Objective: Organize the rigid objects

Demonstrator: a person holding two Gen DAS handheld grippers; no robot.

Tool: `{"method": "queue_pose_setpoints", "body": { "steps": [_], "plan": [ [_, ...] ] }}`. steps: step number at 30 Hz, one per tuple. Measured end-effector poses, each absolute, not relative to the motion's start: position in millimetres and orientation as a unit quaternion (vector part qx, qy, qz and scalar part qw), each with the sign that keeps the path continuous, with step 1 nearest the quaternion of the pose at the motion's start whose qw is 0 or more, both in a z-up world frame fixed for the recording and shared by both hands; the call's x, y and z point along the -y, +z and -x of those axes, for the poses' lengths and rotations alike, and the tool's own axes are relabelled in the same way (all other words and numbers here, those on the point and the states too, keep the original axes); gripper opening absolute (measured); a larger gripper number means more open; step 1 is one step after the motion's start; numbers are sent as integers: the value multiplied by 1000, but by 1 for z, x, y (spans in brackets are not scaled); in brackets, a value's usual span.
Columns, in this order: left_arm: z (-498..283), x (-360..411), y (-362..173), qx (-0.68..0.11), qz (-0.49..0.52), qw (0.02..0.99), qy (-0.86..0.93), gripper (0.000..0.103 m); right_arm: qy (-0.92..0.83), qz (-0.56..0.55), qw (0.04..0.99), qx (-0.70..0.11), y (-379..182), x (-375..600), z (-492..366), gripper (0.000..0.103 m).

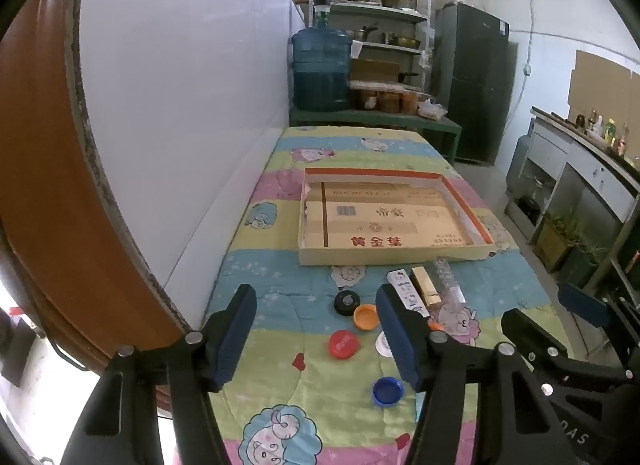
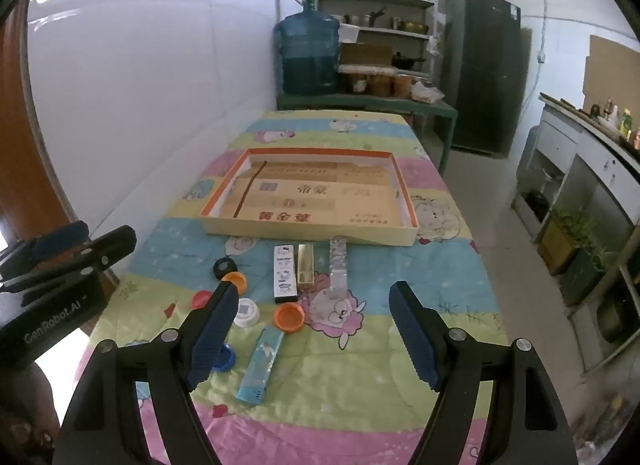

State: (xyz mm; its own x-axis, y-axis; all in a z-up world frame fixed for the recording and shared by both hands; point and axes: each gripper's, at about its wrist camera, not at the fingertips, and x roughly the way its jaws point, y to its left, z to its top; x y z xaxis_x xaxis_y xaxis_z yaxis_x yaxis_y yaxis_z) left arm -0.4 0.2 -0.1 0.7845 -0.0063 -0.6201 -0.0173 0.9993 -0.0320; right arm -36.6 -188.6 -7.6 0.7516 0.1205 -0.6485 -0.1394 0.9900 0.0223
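Note:
A shallow cardboard tray (image 1: 312, 257) (image 2: 308, 231) lies on the patterned cloth, with nothing in it. Before it lie bottle caps: black (image 1: 346, 302) (image 2: 224, 266), orange (image 1: 366, 316) (image 2: 289, 316), red (image 1: 343, 343) (image 2: 201, 298), white (image 1: 383, 343) (image 2: 246, 312), blue (image 1: 387, 391) (image 2: 224, 357). Beside them lie a white lighter (image 1: 408, 289) (image 2: 284, 273), a gold lighter (image 1: 426, 285) (image 2: 307, 265), a clear lighter (image 1: 446, 271) (image 2: 338, 265) and a light-blue lighter (image 2: 260, 363). My left gripper (image 1: 316, 339) is open above the caps. My right gripper (image 2: 314, 335) is open above the cloth near the light-blue lighter.
A white tiled wall (image 1: 180, 105) runs along the table's left side. A blue water jug (image 1: 320, 69) and shelves (image 1: 380, 17) stand behind the table. A dark fridge (image 1: 472, 81) and a counter (image 1: 580, 169) are to the right, across a floor aisle.

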Motion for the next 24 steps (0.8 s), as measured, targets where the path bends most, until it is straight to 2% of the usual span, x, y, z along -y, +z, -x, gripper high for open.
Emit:
{"method": "queue_pose_setpoints", "body": {
  "steps": [24],
  "plan": [
    [-1, 8, 3, -334, 4, 943, -3, 62, 66, 11, 937, -342, -9, 191, 31, 79]
  ]
}}
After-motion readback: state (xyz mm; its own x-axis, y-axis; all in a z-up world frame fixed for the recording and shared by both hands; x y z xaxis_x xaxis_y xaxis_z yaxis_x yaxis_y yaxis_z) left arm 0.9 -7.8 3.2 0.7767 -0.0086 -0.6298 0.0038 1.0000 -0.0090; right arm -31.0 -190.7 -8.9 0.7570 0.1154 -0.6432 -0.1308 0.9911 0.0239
